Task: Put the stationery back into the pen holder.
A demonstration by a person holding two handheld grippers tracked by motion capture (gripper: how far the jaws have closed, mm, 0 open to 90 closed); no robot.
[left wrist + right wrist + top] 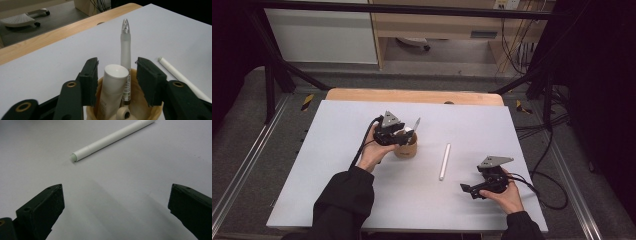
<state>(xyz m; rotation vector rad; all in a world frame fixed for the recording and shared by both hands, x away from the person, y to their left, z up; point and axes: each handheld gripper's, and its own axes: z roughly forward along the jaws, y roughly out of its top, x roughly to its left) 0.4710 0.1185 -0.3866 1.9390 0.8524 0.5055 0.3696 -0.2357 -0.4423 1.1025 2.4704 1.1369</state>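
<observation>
A wooden cup (406, 150) stands near the middle of the white table and holds a white tube (113, 85) and a frosted pen (125, 47) that sticks up past the rim. My left gripper (403, 134) hovers over the cup, open; its jaws straddle the tube and pen (117, 63) with a small gap on each side. A white pen (445, 161) lies flat to the right of the cup. My right gripper (468, 189) is low at the front right, wide open with nothing in it (116, 188), pointing toward the near end of the white pen (110, 138).
A small beige round piece (123, 114) sits in the cup (143, 107). The white table top (337, 165) ends at a wooden strip (412, 95) at the back. Black cables (542, 185) trail off the right edge.
</observation>
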